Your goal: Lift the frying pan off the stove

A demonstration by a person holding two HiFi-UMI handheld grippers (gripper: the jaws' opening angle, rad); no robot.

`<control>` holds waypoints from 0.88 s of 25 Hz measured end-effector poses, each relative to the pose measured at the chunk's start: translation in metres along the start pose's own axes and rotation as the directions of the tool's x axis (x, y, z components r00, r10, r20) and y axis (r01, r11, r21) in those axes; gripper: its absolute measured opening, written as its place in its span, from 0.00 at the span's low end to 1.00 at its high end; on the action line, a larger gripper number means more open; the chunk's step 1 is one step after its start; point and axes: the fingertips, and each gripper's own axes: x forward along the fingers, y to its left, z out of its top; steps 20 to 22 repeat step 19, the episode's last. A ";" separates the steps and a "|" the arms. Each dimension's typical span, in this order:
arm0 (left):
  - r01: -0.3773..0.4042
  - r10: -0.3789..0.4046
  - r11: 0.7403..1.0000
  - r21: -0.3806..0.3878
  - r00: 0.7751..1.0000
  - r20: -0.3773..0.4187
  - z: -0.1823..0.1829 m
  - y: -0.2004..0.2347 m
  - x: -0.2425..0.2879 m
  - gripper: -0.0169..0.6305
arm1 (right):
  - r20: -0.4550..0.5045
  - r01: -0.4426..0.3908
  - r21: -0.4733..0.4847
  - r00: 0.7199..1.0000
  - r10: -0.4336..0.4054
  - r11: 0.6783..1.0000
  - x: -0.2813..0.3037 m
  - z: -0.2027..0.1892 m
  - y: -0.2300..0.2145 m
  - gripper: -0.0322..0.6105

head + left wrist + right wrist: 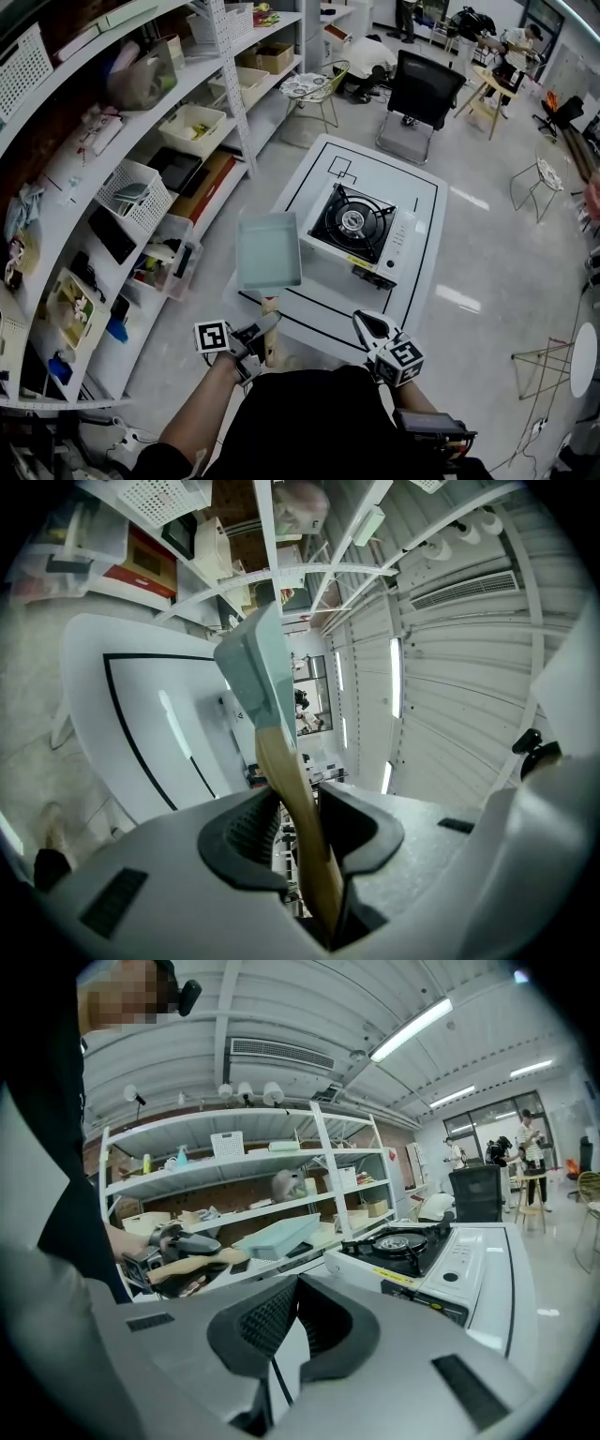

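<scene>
Frying pan point(269, 250) square, pale green, with a wooden handle point(271, 311) — it is off the stove point(361, 225) and carried in the air to the stove's left, over the left edge of the white table point(424, 201). Pan and stove are apart, not touching. The black burner grate is bare.

Left gripper point(265, 325) is clamped on the handle. In the left gripper view the handle runs up between the two dark pads point(246, 832), which stand partway apart with the wood filling the gap, and the pan body sits edge-on above them. From the right gripper view the pan shows side-on and slightly tilted in front of the shelving, with the left gripper gripping the handle at its near end.

Right gripper point(367, 323) hangs at the table's near edge, below the stove's front. Its jaws are together with nothing between them — the right gripper view shows the pads meeting, and beyond them the stove's front panel and control knobs.

Shelves point(141, 141) with bins and baskets line the left side. A black office chair point(427, 89) stands beyond the table's far end.
</scene>
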 end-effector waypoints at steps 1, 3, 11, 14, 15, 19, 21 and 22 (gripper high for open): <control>0.002 -0.002 1.000 0.000 1.000 0.000 0.001 0.000 -0.002 0.22 | -0.002 0.002 -0.002 1.000 -0.002 1.000 0.000 0.000 0.001 0.09; 0.007 -0.007 1.000 0.000 1.000 0.000 0.002 0.000 -0.005 0.22 | -0.004 0.007 -0.006 1.000 -0.007 1.000 0.002 0.000 0.002 0.09; 0.011 -0.011 1.000 0.012 1.000 -0.016 0.008 0.003 -0.018 0.22 | -0.007 0.027 -0.004 1.000 -0.027 1.000 0.010 0.000 0.010 0.09; -0.008 0.008 1.000 0.006 1.000 -0.016 0.009 0.009 -0.022 0.22 | -0.005 0.023 -0.009 1.000 -0.023 1.000 0.014 -0.002 0.012 0.09; -0.016 0.016 1.000 0.005 1.000 -0.016 0.009 0.012 -0.023 0.22 | -0.005 0.021 -0.011 1.000 -0.021 1.000 0.015 -0.003 0.014 0.09; 0.021 -0.021 1.000 0.010 1.000 -0.017 0.010 0.001 -0.021 0.22 | 0.004 0.015 -0.009 1.000 -0.015 1.000 0.020 -0.003 0.018 0.09; 0.021 -0.021 1.000 0.010 1.000 -0.017 0.010 0.001 -0.021 0.22 | 0.004 0.015 -0.009 1.000 -0.015 1.000 0.020 -0.003 0.018 0.09; 0.021 -0.021 1.000 0.010 1.000 -0.017 0.010 0.001 -0.021 0.22 | 0.004 0.015 -0.009 1.000 -0.015 1.000 0.020 -0.003 0.018 0.09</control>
